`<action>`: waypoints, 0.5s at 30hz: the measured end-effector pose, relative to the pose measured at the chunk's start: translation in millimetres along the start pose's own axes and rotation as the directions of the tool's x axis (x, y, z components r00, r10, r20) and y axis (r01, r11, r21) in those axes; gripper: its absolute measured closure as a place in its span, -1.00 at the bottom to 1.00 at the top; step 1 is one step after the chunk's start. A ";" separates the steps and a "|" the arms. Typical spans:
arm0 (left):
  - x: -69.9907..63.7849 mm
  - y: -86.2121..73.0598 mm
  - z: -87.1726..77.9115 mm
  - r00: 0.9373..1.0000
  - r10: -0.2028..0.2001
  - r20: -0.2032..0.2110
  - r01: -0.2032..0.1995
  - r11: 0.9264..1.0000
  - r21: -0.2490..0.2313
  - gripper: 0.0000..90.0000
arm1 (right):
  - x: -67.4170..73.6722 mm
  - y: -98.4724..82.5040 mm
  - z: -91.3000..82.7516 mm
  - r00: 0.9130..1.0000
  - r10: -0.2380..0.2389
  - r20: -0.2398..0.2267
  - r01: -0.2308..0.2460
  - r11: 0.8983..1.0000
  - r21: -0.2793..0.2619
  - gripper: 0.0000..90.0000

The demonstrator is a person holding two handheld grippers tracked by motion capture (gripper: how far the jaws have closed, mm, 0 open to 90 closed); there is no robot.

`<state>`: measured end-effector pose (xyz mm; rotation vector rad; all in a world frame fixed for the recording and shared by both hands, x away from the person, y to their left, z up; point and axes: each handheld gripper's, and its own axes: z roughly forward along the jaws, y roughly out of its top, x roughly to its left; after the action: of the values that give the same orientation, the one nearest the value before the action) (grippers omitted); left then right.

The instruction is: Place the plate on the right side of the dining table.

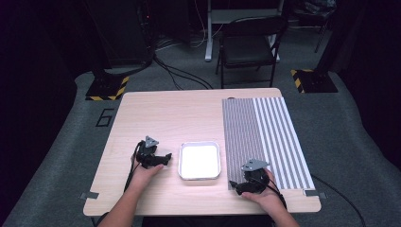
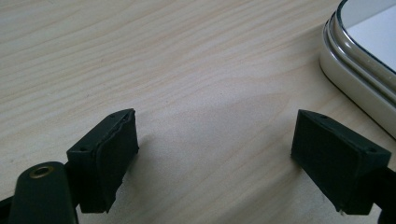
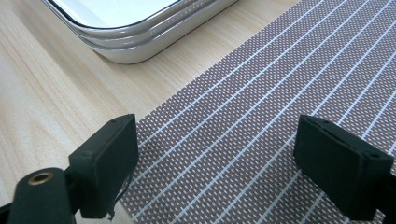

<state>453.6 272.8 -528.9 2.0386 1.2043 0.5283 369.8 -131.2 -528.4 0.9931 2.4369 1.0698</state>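
Both sets of jaws spread wide and empty, left gripper (image 1: pixel 158 160) just left of metal tray (image 1: pixel 199 161), right gripper (image 1: pixel 243 185) just right of it on striped mat (image 1: pixel 265 142); probably light, rigid, slick; best pinched at rolled rim.

High view: fixed above the person's edge of the table (image 1: pixel 156 113), facing forward and down; takes in the whole tabletop and the floor beyond. Left gripper view: low and close over bare wood, tray (image 2: pixel 355 70) rim at upper right. Right gripper view: equally close, over the striped mat (image 3: pixel 261 116), same tray (image 3: pixel 140 37) at top. All three views share the tray (image 1: pixel 199 161).
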 end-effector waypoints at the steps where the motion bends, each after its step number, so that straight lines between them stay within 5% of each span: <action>1: 0.1 0.0 0.0 1.000 0.002 0.000 -0.002 1.000 0.001 -0.68 | 0.0 0.0 0.0 1.000 0.000 0.000 0.000 1.000 0.000 -0.71; 15: 0.2 0.4 0.0 1.000 -0.003 -0.003 0.003 1.000 0.004 -0.67 | -0.3 0.1 0.0 1.000 -0.002 -0.002 0.002 1.000 0.001 -0.71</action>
<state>453.9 272.9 -528.6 2.0399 1.2104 0.5281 370.1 -131.3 -528.4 0.9895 2.4402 1.0694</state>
